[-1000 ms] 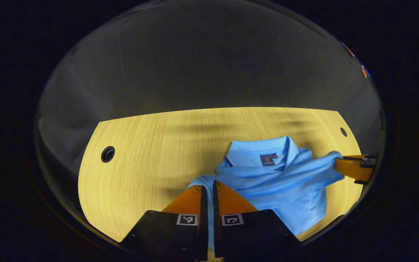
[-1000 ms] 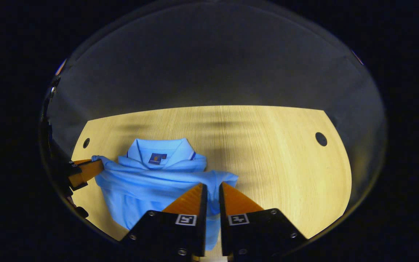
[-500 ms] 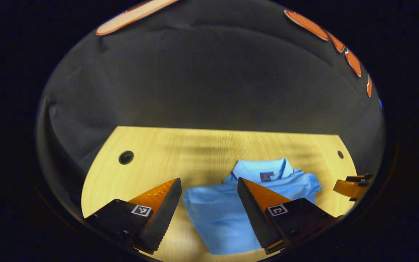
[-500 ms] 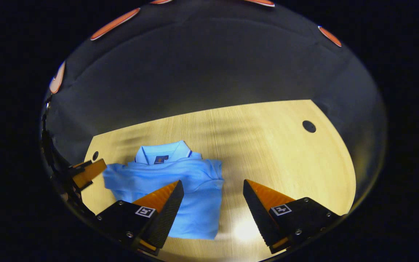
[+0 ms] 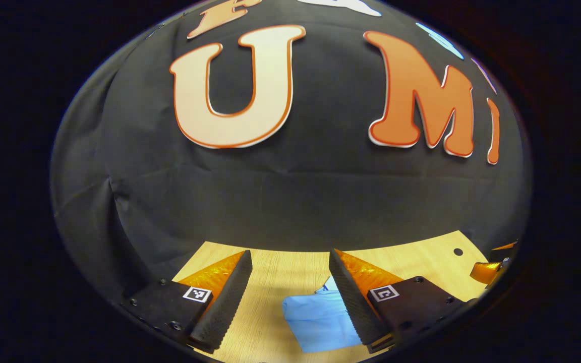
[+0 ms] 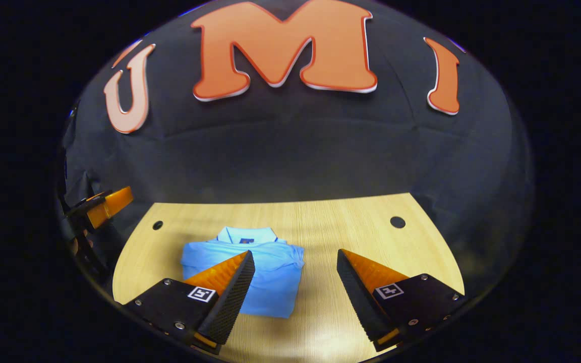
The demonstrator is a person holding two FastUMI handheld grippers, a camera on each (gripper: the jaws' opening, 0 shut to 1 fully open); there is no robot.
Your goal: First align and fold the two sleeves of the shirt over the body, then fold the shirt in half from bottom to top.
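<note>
Both grippers have pulled up and back from the shirt since half a second ago, so each camera now looks more at the booth wall and less at the table; a second ago both were clamped on the cloth, and now both stand released and apart from it. Nearest in the right gripper view, the right gripper (image 6: 295,259) has its two fingers spread wide with nothing between them, hanging above the table (image 6: 371,237). Just beyond its fingertips the blue shirt (image 6: 270,280) lies flat on the wood as a compact folded packet, sleeves tucked in, with the collar (image 6: 247,235) at the far end, toward the wall. Two small round holes in the tabletop sit near the far corners, one on each side of the shirt. At the left edge of that view the left gripper (image 6: 109,201) shows farther off, raised clear of the table. In the left gripper view its own fingers (image 5: 230,297) are likewise parted and empty, with a piece of the folded shirt (image 5: 315,320) on the table below and between them. Farther right in that view the right gripper (image 5: 487,269) shows at the rim. Behind everything hangs the black cloth wall (image 6: 290,156).
</note>
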